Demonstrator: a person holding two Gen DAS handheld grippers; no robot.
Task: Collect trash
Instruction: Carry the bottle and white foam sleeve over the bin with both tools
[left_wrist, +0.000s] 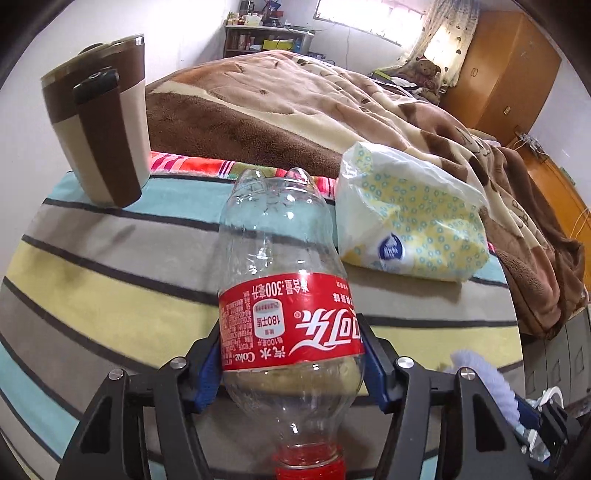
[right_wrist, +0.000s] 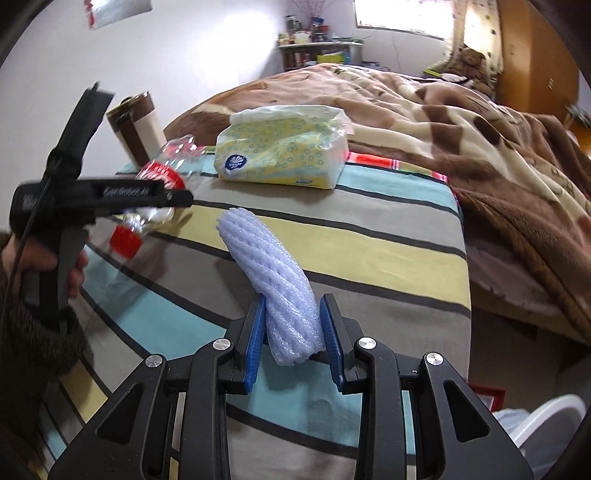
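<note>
On the striped bedsheet (right_wrist: 369, 236) at the foot of a bed, two hand-held grippers each carry a piece of rubbish. The left gripper (left_wrist: 291, 354) pinches an empty clear cola bottle (left_wrist: 284, 280) across its red label, the blue pads pressing on either side of the label; the bottle's red cap points back toward the camera and its base points away toward the bed. From the right wrist view the same bottle (right_wrist: 159, 192) shows lifted clear of the sheet, tilted with the cap lowest, and a person's hand (right_wrist: 40, 266) in a dark knitted sleeve grips the tool's handle. The right gripper (right_wrist: 293, 325) is closed on a roll of pale lilac foam netting (right_wrist: 273, 273), which curves up and away from between the blue pads (right_wrist: 255, 343). Further up the sheet lies a soft pack of tissues (right_wrist: 280, 155) in a yellow wrapper with small rings, opened at the top. Left of it, near the wall, stands a brown and cream travel mug (left_wrist: 99, 133) with a lid and handle. Behind both, a brown and cream plush blanket (left_wrist: 314, 96) covers the rest of the bed.
</note>
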